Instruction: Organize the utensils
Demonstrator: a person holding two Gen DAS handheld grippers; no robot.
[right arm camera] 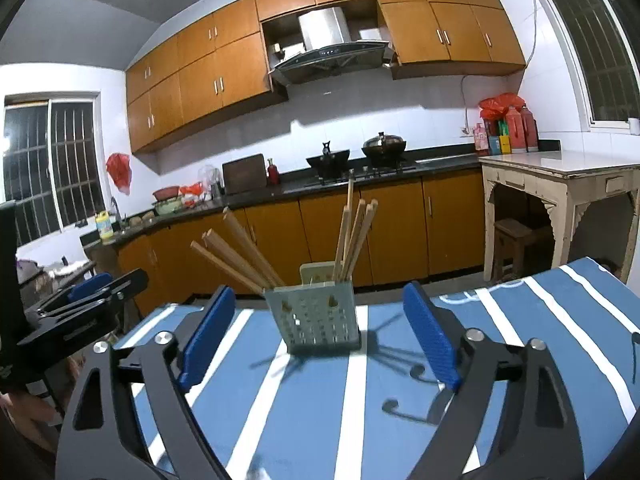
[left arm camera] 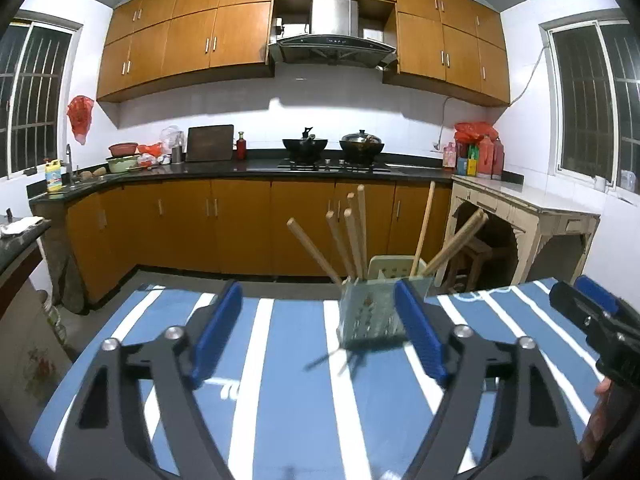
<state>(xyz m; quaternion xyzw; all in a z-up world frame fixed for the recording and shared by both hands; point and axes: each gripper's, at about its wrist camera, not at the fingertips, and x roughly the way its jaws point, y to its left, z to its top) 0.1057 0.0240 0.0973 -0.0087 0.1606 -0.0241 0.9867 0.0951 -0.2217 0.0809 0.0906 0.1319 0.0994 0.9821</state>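
A table (right arm camera: 500, 360) covered in a blue cloth with white stripes filled the lower half of both views. Only 1 thing stood directly on it: a pale green perforated utensil holder (right arm camera: 318, 316), upright near the table's far edge, at centre frame in the right wrist view and right of centre in the left wrist view (left arm camera: 366, 318). The holder cast thin dark shadows onto the cloth toward the camera.

The pale green perforated plastic utensil holder (right arm camera: 318, 320) sits on the blue-and-white striped bench (right arm camera: 520, 340), near its far edge, with wooden chopsticks (right arm camera: 352, 240) standing in it. Kitchen cabinets (right arm camera: 396, 228) run behind, and a cream wooden side table (right arm camera: 560, 180) stands off right.
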